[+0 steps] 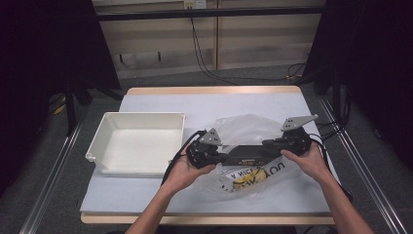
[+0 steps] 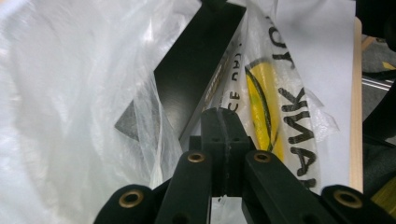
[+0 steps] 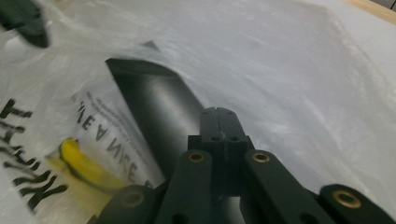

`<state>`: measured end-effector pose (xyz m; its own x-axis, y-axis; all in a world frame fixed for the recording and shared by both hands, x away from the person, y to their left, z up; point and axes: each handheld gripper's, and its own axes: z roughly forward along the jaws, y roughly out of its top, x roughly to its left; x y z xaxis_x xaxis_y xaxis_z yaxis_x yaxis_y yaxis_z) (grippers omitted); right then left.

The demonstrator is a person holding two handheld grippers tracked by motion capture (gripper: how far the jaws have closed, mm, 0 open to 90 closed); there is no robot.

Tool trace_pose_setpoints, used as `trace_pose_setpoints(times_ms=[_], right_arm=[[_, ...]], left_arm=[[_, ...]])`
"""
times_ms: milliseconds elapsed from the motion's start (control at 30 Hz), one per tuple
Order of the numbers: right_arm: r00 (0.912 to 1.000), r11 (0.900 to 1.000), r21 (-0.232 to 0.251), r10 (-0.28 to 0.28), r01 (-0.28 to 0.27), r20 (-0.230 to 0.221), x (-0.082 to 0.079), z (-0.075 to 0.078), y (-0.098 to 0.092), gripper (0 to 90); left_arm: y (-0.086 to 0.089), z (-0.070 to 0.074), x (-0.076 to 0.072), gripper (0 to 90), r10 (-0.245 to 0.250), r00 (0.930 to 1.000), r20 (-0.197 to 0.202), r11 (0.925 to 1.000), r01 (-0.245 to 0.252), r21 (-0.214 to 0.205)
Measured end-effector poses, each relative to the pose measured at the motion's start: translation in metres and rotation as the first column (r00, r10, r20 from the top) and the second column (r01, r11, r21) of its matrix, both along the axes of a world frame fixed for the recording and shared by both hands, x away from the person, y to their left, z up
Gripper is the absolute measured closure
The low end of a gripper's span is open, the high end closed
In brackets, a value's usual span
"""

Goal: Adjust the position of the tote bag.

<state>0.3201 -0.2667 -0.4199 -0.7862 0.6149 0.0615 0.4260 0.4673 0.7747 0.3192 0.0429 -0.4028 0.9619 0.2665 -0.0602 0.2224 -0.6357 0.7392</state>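
White bin (image 1: pixel 138 141) on table (image 1: pixel 214 100), open top, nothing inside. Clear plastic bag (image 1: pixel 248 129) just right of bin, crumpled, black lettering and yellow mark on lower face. Black flat box (image 1: pixel 251 155) lies inside bag, long side across table, right of bin. Left gripper (image 1: pixel 221 157) near bin's right wall, at box's left end; jaws clenched together, whether bag film is pinched cannot tell. Right gripper (image 1: pixel 270 146) well right of bin, at box's right end; jaws clenched likewise, grasp cannot tell.
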Motion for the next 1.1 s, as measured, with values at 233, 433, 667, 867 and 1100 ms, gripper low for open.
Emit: trace_pose_setpoints(times_ms=[233,433,667,867,1100], right_arm=[[0.9994,0.9994,0.000,0.036,-0.036,-0.003,-0.024,-0.007,0.002,90.0],[0.9996,0.9994,-0.021,0.027,-0.027,-0.003,-0.037,-0.013,-0.005,90.0],[0.9995,0.9997,-0.024,0.010,-0.011,-0.030,-0.050,-0.026,-0.015,90.0],[0.9988,0.9992,-0.039,-0.002,0.000,-0.050,-0.054,-0.037,-0.020,90.0],[0.9978,0.9987,-0.048,-0.020,0.017,-0.064,-0.062,-0.047,-0.028,90.0]], left_arm=[[-0.017,-0.024,-0.001,90.0,-0.029,0.9995,0.011,0.9862,0.027,0.163],[-0.008,-0.026,0.012,90.0,0.035,0.9989,0.030,0.9778,-0.040,0.205],[0.002,-0.025,0.026,90.0,0.086,0.9958,0.033,0.9718,-0.091,0.218],[0.001,-0.023,0.037,90.0,0.161,0.9864,0.031,0.9607,-0.164,0.224],[-0.008,-0.024,0.047,90.0,0.191,0.9810,0.031,0.9329,-0.192,0.305]])
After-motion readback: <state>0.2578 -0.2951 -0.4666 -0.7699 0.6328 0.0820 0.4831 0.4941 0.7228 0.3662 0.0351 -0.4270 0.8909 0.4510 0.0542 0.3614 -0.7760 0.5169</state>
